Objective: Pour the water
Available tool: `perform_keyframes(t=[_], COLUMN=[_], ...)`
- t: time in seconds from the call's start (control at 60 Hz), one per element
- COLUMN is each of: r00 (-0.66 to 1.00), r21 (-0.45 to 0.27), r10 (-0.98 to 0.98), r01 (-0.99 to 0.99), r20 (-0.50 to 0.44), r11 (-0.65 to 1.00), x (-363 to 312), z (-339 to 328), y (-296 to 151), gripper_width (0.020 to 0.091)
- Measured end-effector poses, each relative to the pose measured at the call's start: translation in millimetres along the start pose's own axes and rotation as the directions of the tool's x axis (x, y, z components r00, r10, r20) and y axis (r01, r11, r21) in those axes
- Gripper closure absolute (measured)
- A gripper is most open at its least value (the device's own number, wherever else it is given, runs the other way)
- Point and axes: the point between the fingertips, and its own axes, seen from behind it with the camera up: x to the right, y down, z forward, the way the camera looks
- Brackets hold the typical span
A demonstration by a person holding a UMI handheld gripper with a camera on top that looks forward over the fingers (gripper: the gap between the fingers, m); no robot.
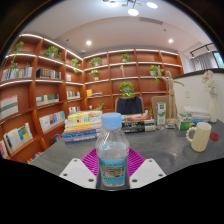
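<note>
Bottle (113,151) of clear plastic with blue cap, upright on grey table (170,150), clamped between pink pads (97,160) of gripper (113,168); pale mug (200,136) well apart, bookshelves (45,95) beyond.

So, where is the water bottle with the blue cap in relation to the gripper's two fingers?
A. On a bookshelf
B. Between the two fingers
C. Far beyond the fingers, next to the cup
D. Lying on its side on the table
B: the water bottle stands upright between the fingers of the gripper, its blue cap on, while the pale cup sits farther off on the table.
</note>
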Motion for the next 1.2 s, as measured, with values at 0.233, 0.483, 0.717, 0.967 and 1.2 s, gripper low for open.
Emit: perform_keyframes(t=[0.233,0.483,0.717,0.967,1.2], r00=[0.994,0.844,0.505,0.034,-0.277], r21=[-0.024,0.049,0.154,0.188,0.099], r10=[0.107,0.531,0.862,0.973,0.899], r01=[-0.108,-0.529,-0.856,-0.982,-0.94], r20=[-0.028,-0.075,0.04,0.228,0.338], r11=[0.994,0.847,0.494,-0.009,-0.327], x=[23,102,175,238,253], z=[1,0,-1,-7,0], y=[-3,-49,-92,-110,-113], gripper_width=[0.0782,0.0782,0.0781,0.0772,0.0771])
